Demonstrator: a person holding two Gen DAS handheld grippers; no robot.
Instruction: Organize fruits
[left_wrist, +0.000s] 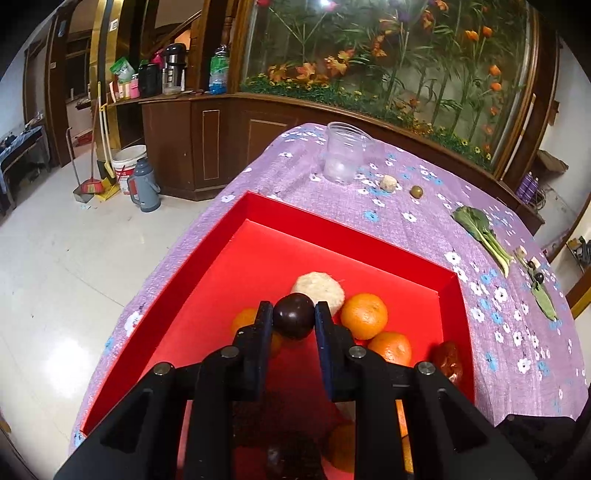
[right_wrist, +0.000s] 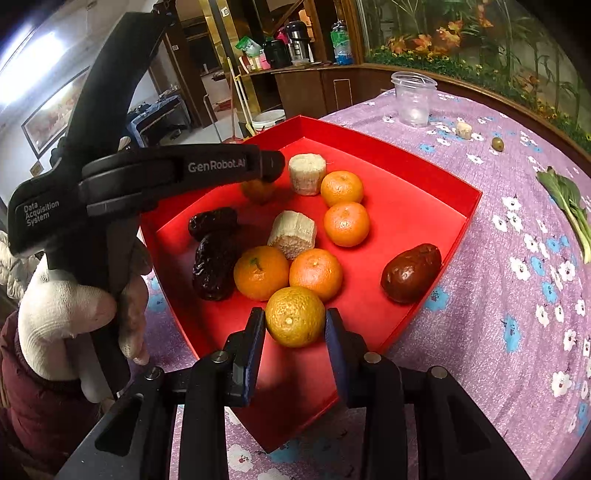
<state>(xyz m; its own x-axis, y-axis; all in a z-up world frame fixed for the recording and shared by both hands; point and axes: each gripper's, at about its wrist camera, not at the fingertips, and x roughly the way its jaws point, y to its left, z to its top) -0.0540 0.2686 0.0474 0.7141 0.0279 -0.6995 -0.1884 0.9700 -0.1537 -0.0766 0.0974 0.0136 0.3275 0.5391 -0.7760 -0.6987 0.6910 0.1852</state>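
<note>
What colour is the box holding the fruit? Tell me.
Bright red box, clearest in the right wrist view.

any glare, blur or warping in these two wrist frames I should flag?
Left wrist view: strong fisheye bend with black corners; ceiling light glares off the floor tiles; the gripper base near the lens is soft, while the dark plum is sharp. Right wrist view: blown-out light at upper left, the red tray edges bowed, the mandarin crisp.

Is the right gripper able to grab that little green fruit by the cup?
Probably not yet: the right gripper has an orange between its jaws, and the green fruit lies far across the cloth, beyond the red tray.
</note>
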